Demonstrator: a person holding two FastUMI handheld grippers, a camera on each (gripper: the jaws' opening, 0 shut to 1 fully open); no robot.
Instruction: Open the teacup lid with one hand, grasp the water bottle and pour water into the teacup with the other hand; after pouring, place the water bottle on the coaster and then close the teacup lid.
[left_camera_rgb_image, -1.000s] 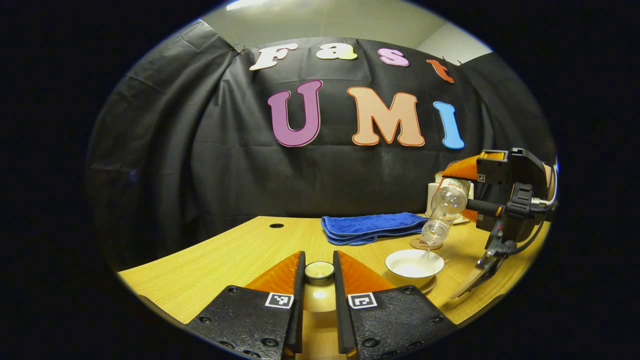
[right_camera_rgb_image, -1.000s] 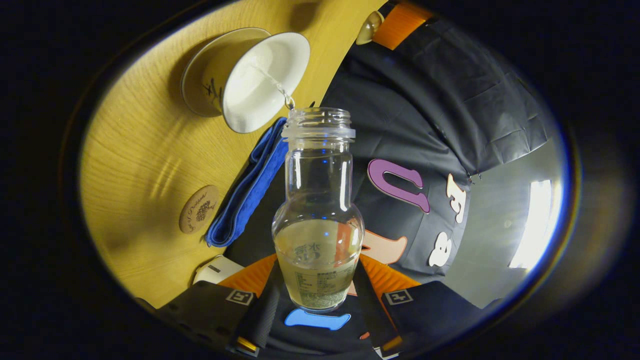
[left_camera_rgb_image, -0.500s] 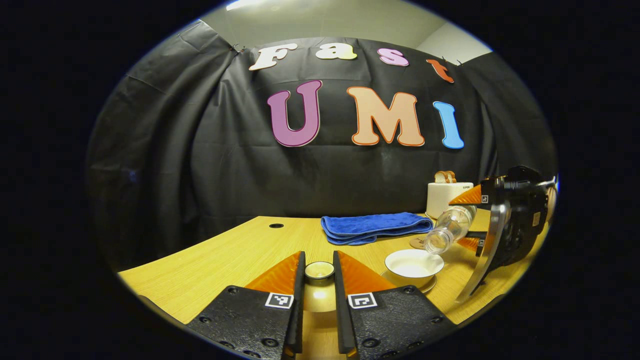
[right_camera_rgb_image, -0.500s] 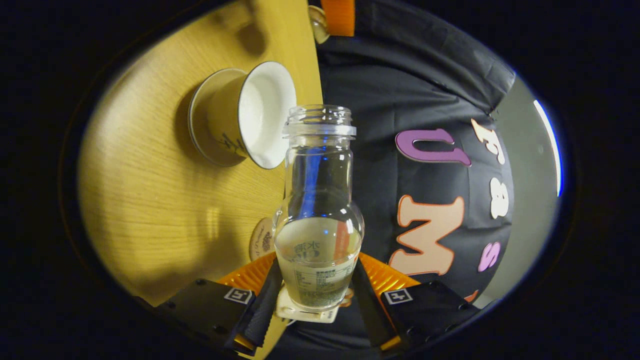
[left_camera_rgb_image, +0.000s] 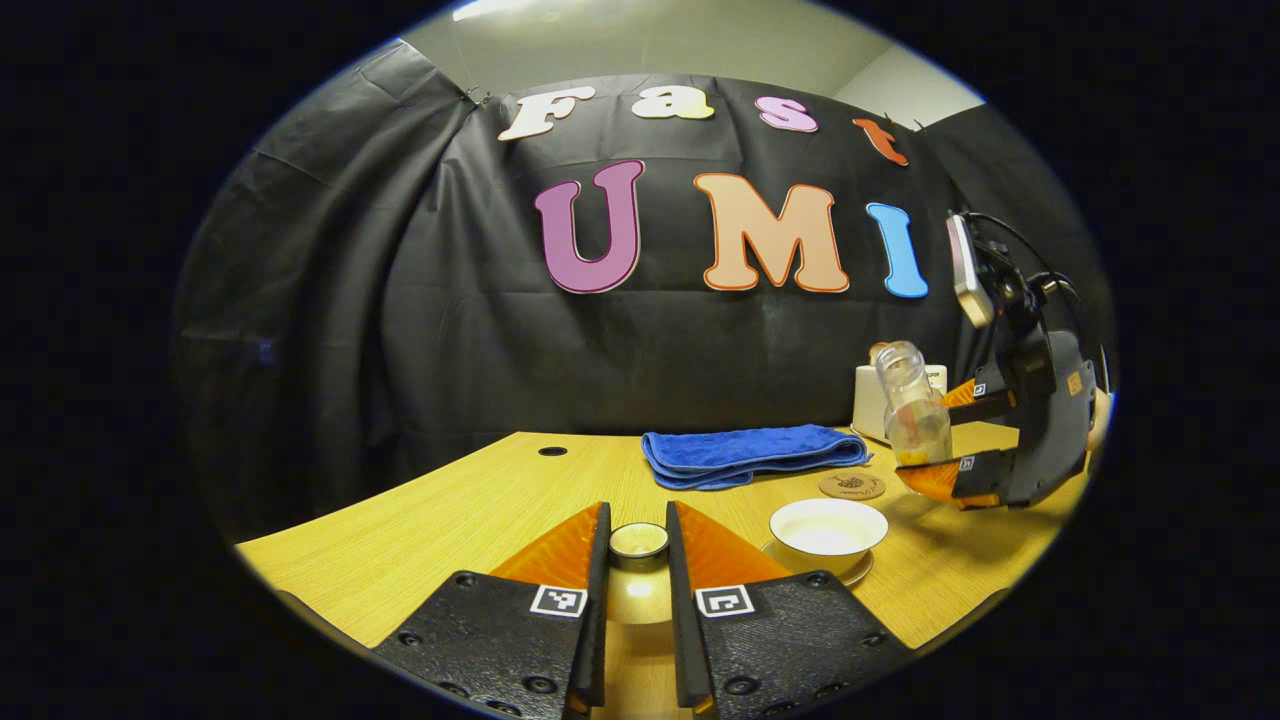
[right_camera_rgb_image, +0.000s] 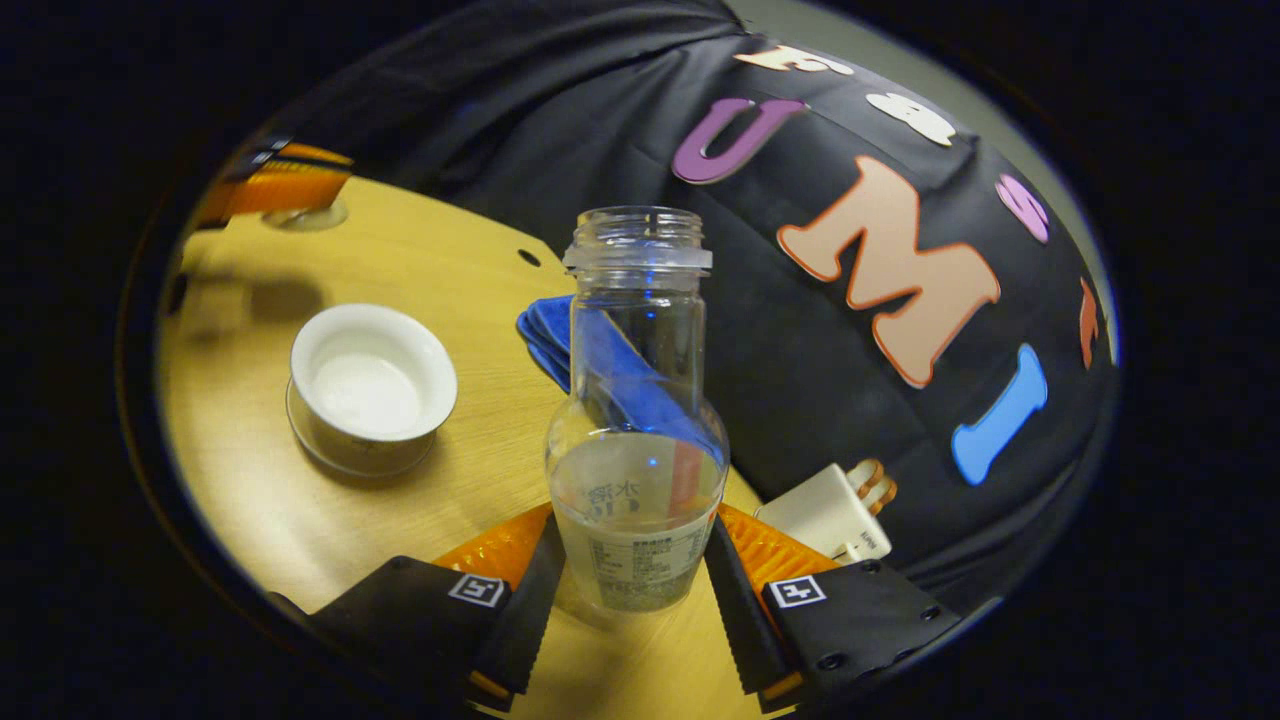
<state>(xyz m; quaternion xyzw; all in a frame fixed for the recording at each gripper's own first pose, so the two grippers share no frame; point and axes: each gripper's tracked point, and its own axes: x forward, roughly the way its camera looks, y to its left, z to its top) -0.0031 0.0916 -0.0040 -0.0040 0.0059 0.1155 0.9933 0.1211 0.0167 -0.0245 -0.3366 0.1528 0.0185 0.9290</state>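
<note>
Left tongs (left_camera_rgb_image: 637, 560) sit low over the table (left_camera_rgb_image: 470, 510) in the left gripper view, and both fingers squeeze the little lid (left_camera_rgb_image: 639, 541) between them. The cup (left_camera_rgb_image: 828, 527) stands open on its saucer, just to the right of them, with some water in it. Behind the cup lies the round coaster (left_camera_rgb_image: 852, 486), with nothing on it. Farther right, the right tongs (left_camera_rgb_image: 925, 455) hold the bottle (left_camera_rgb_image: 910, 408) up in the air, almost straight up, a bit above and to the right of the coaster. A blue towel (left_camera_rgb_image: 750, 453) lies folded at the back, and a white toaster (left_camera_rgb_image: 872, 400) peeks out behind the bottle.

Next, the right gripper view. Right tongs (right_camera_rgb_image: 633, 575) are clamped on the fat bottom part of the bottle (right_camera_rgb_image: 637, 420), one finger on each side. It has no cap, and some water sits low inside it. The cup (right_camera_rgb_image: 371, 385) is off to the left, well apart from the bottle. The left tongs (right_camera_rgb_image: 280, 190) are far off at the top left.

I think the pouring is done, and the bottle is on its way to the coaster. The next move needs the bottle kept straight, brought down right over the coaster and set flat before the tongs let go. After that, the lid goes back on the cup.
</note>
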